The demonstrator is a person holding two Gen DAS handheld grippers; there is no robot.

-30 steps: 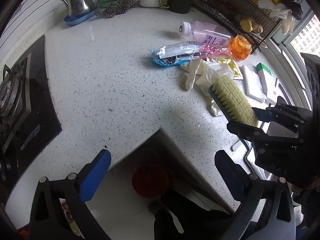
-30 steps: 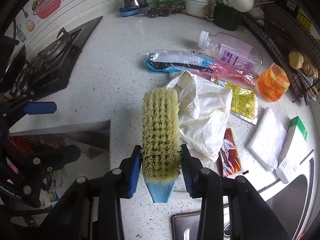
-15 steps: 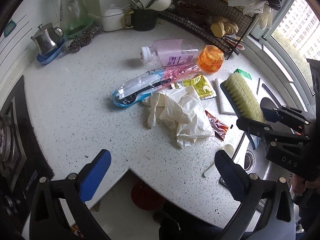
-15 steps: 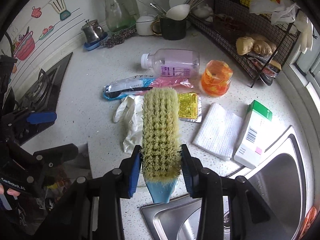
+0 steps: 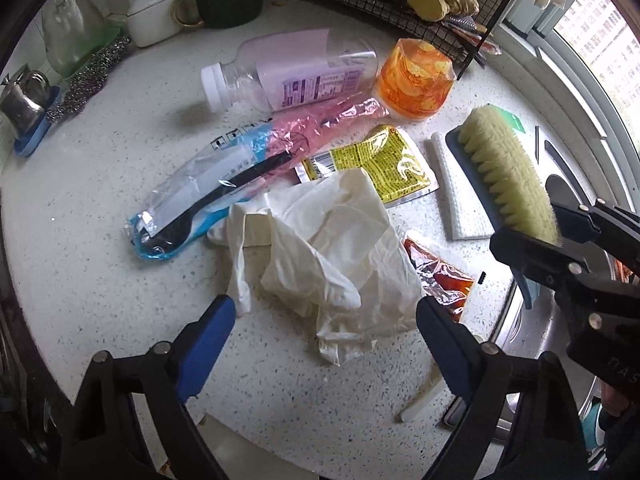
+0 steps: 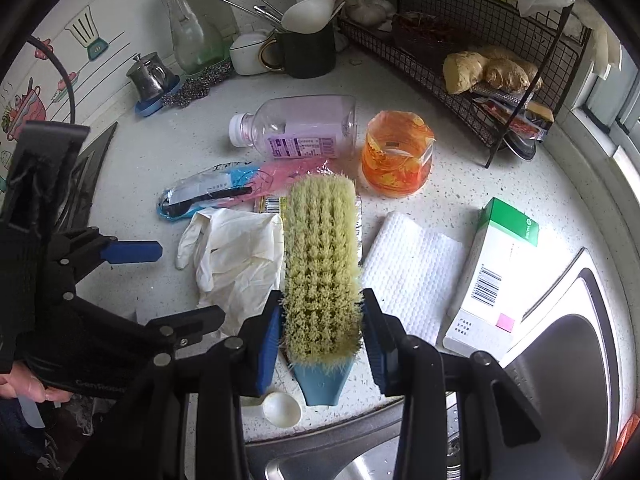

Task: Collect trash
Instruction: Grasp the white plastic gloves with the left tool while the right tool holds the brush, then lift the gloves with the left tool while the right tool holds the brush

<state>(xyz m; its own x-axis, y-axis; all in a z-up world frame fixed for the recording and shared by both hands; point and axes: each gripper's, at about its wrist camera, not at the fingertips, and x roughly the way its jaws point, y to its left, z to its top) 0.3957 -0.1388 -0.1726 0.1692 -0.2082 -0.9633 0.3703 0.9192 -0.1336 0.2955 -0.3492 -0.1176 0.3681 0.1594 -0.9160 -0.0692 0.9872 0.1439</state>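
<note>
A crumpled white glove (image 5: 320, 248) lies on the speckled counter among the trash: a clear bottle (image 5: 296, 72), an orange cup (image 5: 416, 80), a blue-pink spoon wrapper (image 5: 224, 184), a yellow sachet (image 5: 376, 164) and a red sachet (image 5: 440, 280). My left gripper (image 5: 326, 312) hovers just above the glove's near edge. Its jaws are closing with the glove between them, and the pads stay off it. My right gripper (image 6: 321, 308) is shut on a yellow-bristled brush (image 6: 320, 264) with a blue handle, held over the counter by the sink.
A steel sink (image 6: 560, 400) lies at the right, with a white-green box (image 6: 496, 276) and a white cloth (image 6: 408, 268) beside it. A wire rack (image 6: 460, 40), a dark mug (image 6: 308, 52) and a small kettle (image 6: 150, 76) line the back. A white plastic spoon (image 6: 280, 408) lies at the sink's rim.
My left gripper has swung from the counter's cut-out edge to over the trash pile and come closer to the glove, its jaws narrowing. The right gripper has carried the brush toward the sink.
</note>
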